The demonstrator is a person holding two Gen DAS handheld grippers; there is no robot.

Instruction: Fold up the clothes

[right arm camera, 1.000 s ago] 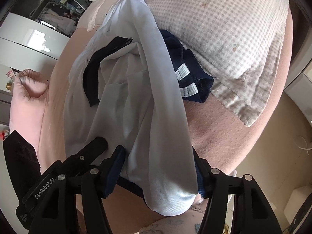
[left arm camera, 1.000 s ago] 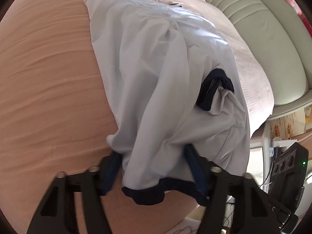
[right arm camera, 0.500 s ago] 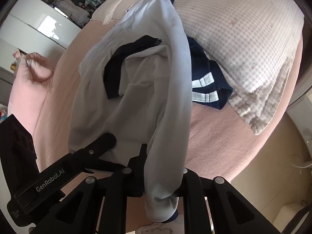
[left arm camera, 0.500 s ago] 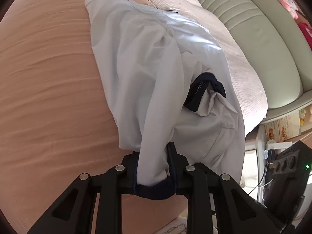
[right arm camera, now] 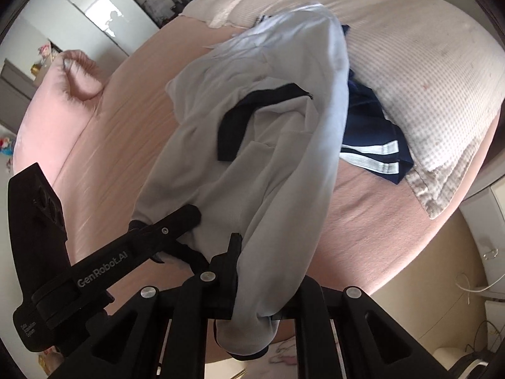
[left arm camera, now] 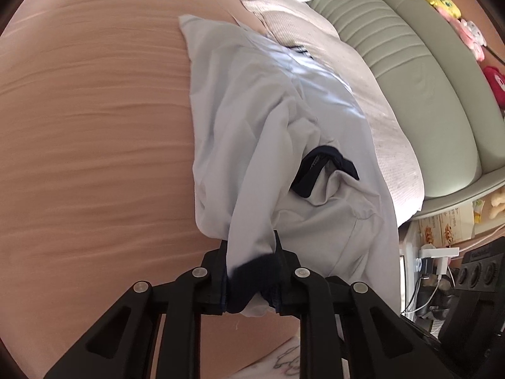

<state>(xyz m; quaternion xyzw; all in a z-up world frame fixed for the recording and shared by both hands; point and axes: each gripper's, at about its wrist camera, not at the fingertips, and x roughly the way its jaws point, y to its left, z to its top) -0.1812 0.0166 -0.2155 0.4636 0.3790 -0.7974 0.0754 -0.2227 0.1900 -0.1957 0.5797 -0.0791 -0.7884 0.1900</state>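
two grippers pinch one pale top (left arm camera: 252, 132). the left gripper (left arm camera: 252, 279) is closing on its dark hem and the right gripper (right arm camera: 266, 287) squeezes a sleeve. the top hangs over the pink bed (left arm camera: 94, 126).

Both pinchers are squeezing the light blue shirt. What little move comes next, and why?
Probably lift both ends a bit higher and spread them apart. The left gripper, jaws closing, and the right gripper each pinch an end of the light blue shirt, but it hangs bunched and twisted over the pink bed, so it needs stretching flat before folding.
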